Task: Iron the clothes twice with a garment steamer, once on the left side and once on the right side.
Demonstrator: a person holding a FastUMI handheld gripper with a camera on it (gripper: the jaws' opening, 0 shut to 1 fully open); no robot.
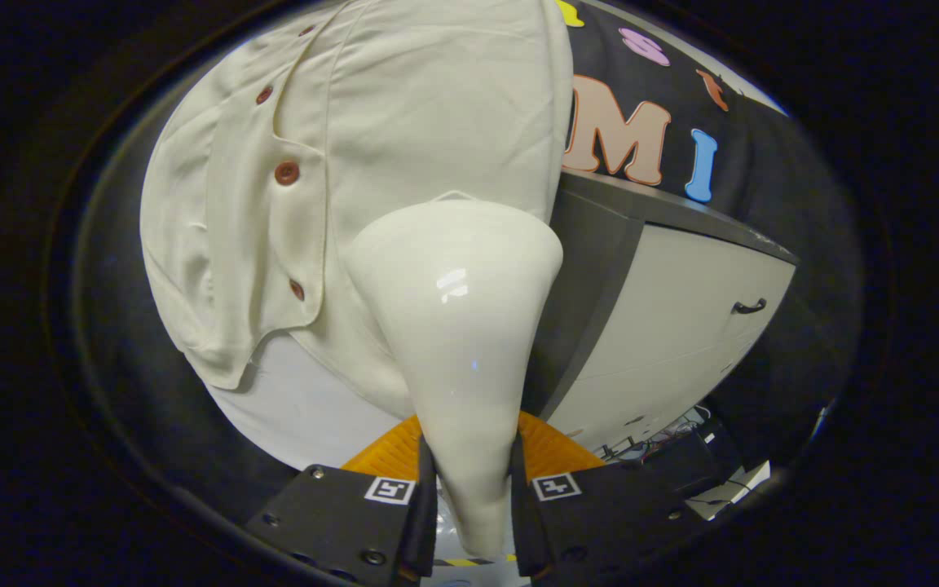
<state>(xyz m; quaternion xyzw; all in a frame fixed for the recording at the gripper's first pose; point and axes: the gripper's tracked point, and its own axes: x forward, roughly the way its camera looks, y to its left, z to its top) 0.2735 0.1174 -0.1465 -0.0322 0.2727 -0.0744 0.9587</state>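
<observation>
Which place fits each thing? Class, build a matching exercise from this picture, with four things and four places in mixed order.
Things:
1. glossy white cone-shaped garment steamer
2. cream button-front shirt
3. round brown button
4. pale cabinet with a dark handle

Places:
A. on the shirt's placket
B. clamped between the fingers of the gripper
C. right of the steamer, under a dark top
D. hanging just beyond the steamer's head

Pairs: 1-B, 2-D, 3-A, 4-C

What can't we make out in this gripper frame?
- Steamer faceplate and its contact with the shirt: hidden behind the steamer's own head, gripper view.
- Steamer handle base: cut off below the gripper, shut on it.
- Cabinet left side: blocked by the steamer.
</observation>
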